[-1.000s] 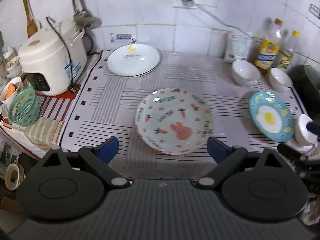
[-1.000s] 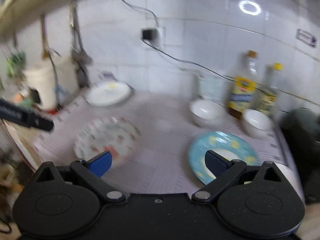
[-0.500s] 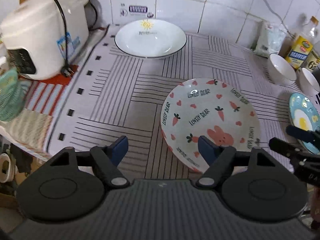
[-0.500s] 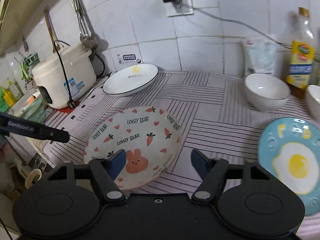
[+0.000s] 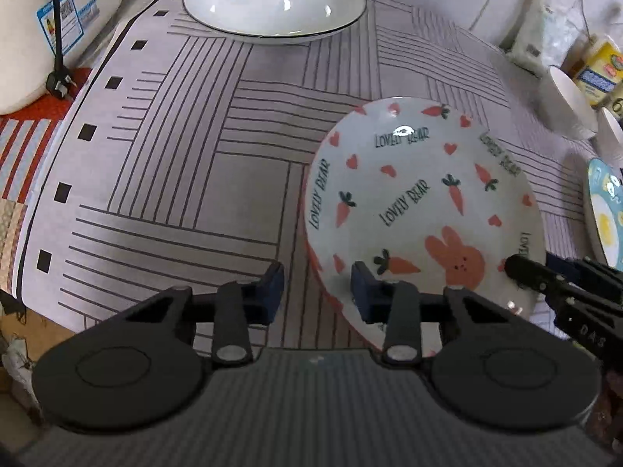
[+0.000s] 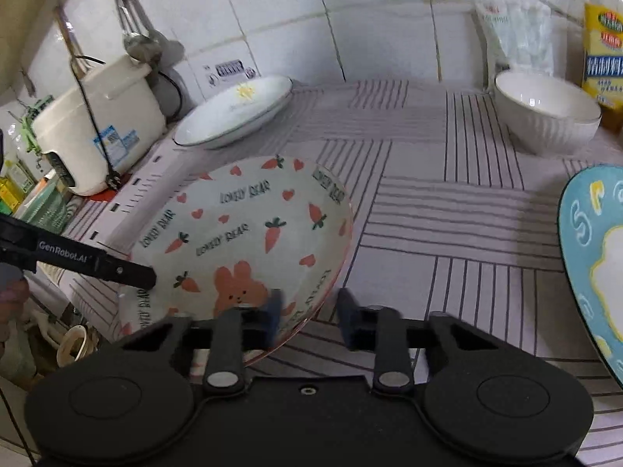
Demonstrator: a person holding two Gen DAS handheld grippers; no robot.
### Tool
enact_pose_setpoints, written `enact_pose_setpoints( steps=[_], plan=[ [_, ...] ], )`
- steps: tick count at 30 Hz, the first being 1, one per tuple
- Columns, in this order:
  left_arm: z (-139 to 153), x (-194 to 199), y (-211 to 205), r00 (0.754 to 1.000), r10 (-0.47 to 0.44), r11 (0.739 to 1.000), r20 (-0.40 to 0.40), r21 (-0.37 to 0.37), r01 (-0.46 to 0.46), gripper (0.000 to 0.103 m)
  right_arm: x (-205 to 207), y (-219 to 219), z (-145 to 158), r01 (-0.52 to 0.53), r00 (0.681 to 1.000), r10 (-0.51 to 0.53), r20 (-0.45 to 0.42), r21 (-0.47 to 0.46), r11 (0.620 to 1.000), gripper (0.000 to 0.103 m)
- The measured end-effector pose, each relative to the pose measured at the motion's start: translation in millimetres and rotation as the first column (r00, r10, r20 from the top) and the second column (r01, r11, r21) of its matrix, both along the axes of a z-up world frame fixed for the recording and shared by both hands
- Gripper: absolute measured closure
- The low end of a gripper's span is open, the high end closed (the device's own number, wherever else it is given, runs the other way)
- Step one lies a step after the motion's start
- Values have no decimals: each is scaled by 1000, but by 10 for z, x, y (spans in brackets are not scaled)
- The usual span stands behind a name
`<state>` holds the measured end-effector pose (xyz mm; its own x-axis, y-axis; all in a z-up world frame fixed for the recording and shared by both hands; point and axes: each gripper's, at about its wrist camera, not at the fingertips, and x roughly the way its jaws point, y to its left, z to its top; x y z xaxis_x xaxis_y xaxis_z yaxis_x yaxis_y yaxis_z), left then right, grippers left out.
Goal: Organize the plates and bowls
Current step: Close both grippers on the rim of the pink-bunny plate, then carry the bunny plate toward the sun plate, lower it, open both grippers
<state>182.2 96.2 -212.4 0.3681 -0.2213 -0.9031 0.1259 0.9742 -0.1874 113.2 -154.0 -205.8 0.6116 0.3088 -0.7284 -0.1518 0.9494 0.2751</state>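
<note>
Since half a second ago you have brought both tools down and in on the carrot-and-rabbit plate point(image 5: 424, 202), which now fills far more of each wrist view, and both sets of fingers have narrowed. Your left hand-held gripper point(image 5: 317, 290) straddles the plate's near-left rim: its right finger lies over the inside of the plate, its left finger outside over the striped mat point(image 5: 218, 163). The jaws are still parted, not clamped on the rim. Your right hand-held gripper point(image 6: 307, 311) straddles the opposite rim in the same way, its left finger over the inside by the rabbit, its right finger outside above the mat, also parted.

The plate sits face up on the mat covering the bench, between the two tools. It is round, so it has no long axis; the rabbit print lies at the edge nearest you. The sun plate point(image 5: 274, 0) lies well behind it by the rice cooker point(image 6: 97, 124); the egg plate point(image 6: 595, 257) and a white bowl point(image 6: 547, 116) lie to its right.
</note>
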Motion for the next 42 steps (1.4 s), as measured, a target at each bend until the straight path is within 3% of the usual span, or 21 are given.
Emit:
enact_pose_setpoints(
  steps=[3,6,12,17,22,25,27,34,36,42],
  plan=[
    [-18,56,14,1000,-12,1000,3,-20,12,77,63,-12,-16,0,1000,1,-12,16,1000,80],
    [-57,108,15,999,12,997,-45,-70,-15,83,99,-72,-45,6,999,-4,-35,65,998,82],
    [-39,112,-70,999,14,1000,-35,-18,-14,78,151,-107,-104,28,998,-21,-57,117,993,81],
    [-64,139,-19,997,53,997,-53,-53,-55,76,156,-154,-146,15,999,-9,-39,149,989,82],
    [-67,107,-53,997,62,997,-38,-41,-63,76,169,-142,-130,1,999,4,-36,139,990,81],
    [-68,105,-60,998,49,998,-35,-35,-50,75,160,-30,-65,-34,999,35,-14,40,999,80],
    [-59,158,-36,996,44,998,-75,-43,-47,75,142,-26,-32,-25,1000,25,-11,36,999,80],
    [133,426,-176,984,-142,989,-106,23,146,73,108,-64,72,40,999,-37,-40,77,996,80],
    [190,480,-230,979,-189,981,-78,30,191,73,76,-79,101,65,998,-63,-24,77,995,80],
    [405,701,-412,956,-291,957,-43,-3,291,73,86,-237,312,137,990,-139,25,75,988,80]
  ],
)
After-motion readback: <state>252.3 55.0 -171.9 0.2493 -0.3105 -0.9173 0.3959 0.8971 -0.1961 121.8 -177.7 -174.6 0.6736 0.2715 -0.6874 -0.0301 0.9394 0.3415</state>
